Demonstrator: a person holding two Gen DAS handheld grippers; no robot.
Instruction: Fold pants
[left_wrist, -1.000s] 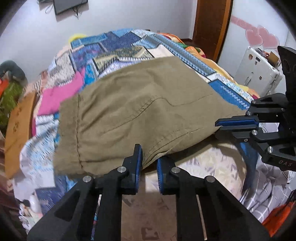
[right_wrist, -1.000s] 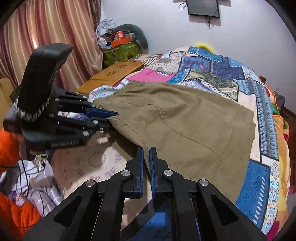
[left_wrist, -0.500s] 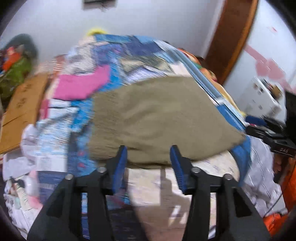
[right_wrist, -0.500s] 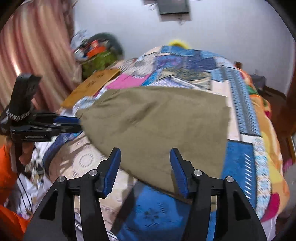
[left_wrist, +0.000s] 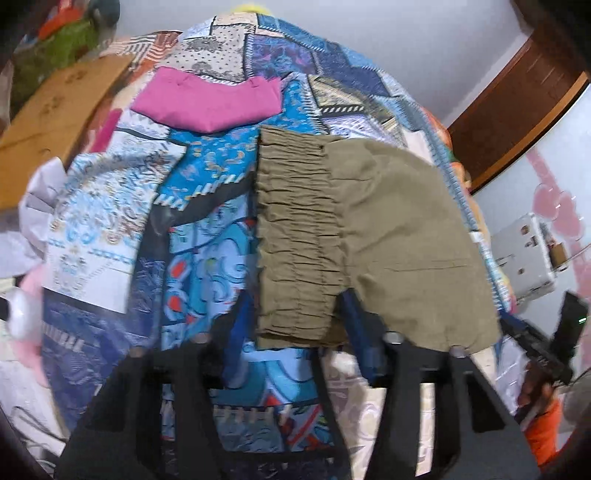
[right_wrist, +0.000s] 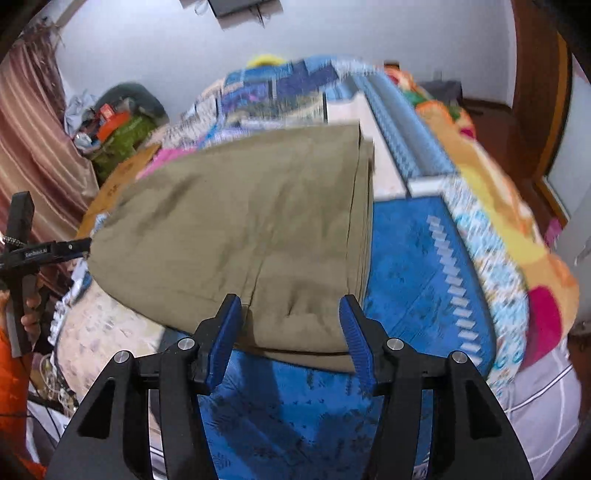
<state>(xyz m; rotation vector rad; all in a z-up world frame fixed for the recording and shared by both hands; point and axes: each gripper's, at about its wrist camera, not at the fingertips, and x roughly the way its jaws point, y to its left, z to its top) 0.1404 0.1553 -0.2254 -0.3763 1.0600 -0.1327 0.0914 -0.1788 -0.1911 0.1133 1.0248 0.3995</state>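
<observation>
My left gripper (left_wrist: 295, 328) straddles gathered waistband corner, jaws half apart, just narrowed, not pinching. My right gripper (right_wrist: 291, 332) spread around hem end, holding nothing. Olive pants (right_wrist: 240, 229) lie folded on quilted bed (right_wrist: 417, 266), long axis across, waistband left. Judgement: grab both layers, keep edges aligned.

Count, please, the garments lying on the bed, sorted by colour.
Olive pants: 1
Pink garment: 1
Total: 2, both lying on the patchwork bedspread.
</observation>
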